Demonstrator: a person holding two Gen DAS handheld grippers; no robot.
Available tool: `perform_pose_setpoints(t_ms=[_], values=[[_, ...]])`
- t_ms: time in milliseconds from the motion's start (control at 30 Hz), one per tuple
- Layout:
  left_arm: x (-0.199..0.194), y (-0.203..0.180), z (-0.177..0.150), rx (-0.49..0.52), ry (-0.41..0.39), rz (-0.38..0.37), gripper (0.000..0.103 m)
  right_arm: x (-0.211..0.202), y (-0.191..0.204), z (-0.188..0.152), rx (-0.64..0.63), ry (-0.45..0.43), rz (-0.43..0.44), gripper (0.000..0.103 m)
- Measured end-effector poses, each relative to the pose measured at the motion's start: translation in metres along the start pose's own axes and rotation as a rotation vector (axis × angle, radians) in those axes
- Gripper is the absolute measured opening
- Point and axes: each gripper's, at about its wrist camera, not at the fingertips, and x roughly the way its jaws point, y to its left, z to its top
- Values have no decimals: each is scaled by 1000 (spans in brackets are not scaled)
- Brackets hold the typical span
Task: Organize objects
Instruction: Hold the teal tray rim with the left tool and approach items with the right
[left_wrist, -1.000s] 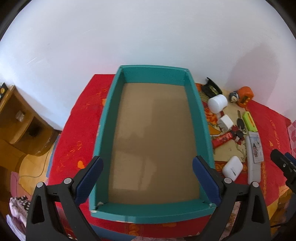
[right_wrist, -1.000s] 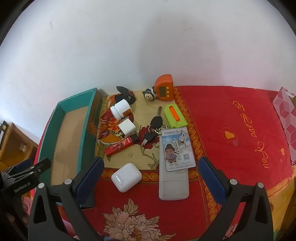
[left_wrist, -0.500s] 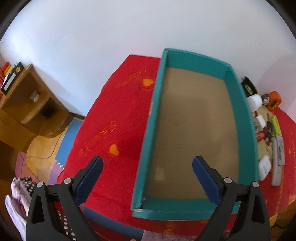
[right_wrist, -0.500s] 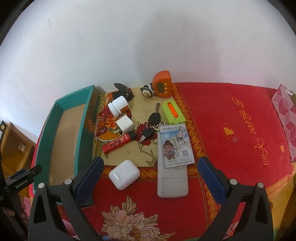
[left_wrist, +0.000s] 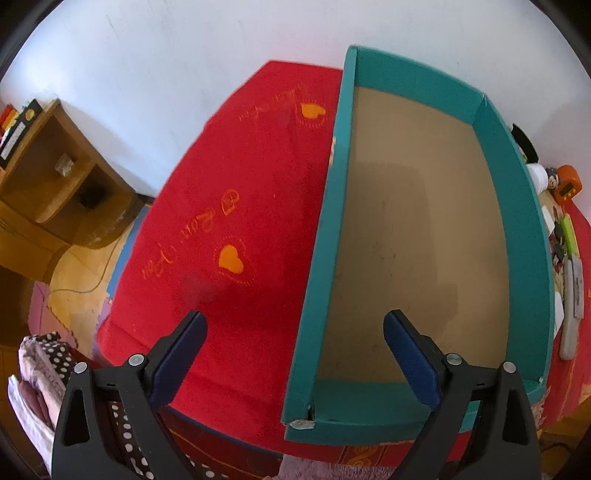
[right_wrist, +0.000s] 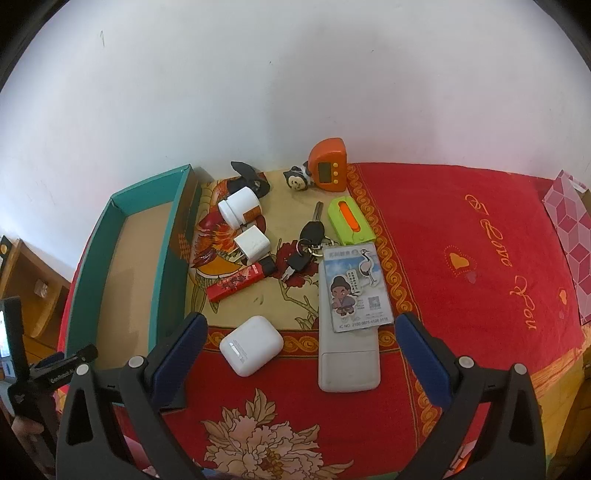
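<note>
1. Since the earlier frames, our left gripper (left_wrist: 293, 350) had swung to the left, so the teal box (left_wrist: 513, 206) slid from the centre of its view toward the right side; our right gripper (right_wrist: 295, 350) barely shifted.
2. We held the left fingers (left_wrist: 177, 358) wide apart with nothing between them, straddling the box's left wall above the red cloth (left_wrist: 236, 184).
3. We kept the right fingers (right_wrist: 424, 354) spread and empty as well, above the clutter.
4. Right of the box lay a white earbud case (right_wrist: 251, 345), a red lighter (right_wrist: 236, 282), a white charger plug (right_wrist: 252, 243), a white pill bottle (right_wrist: 239, 206) and a bunch of keys (right_wrist: 304, 247).
5. An ID card (right_wrist: 354, 288) rested on top of a white remote (right_wrist: 349, 363), with a green case (right_wrist: 349, 221) just behind it.
6. An orange timer (right_wrist: 328, 170) stood by the wall beside a small panda figure (right_wrist: 297, 179).
7. We saw only bare cardboard inside the box.
</note>
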Motion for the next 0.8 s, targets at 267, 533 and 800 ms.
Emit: perform_pose_setpoints(t_ms=[267, 533, 800], values=[[12, -3, -5, -8, 45, -17, 86, 3, -2, 1, 13, 8, -7, 103], [11, -1, -8, -37, 47, -33, 81, 9, -6, 4, 3, 13, -18, 103], [7, 2, -12, -319, 28, 53, 72, 35, -25, -1, 7, 86, -39, 103]])
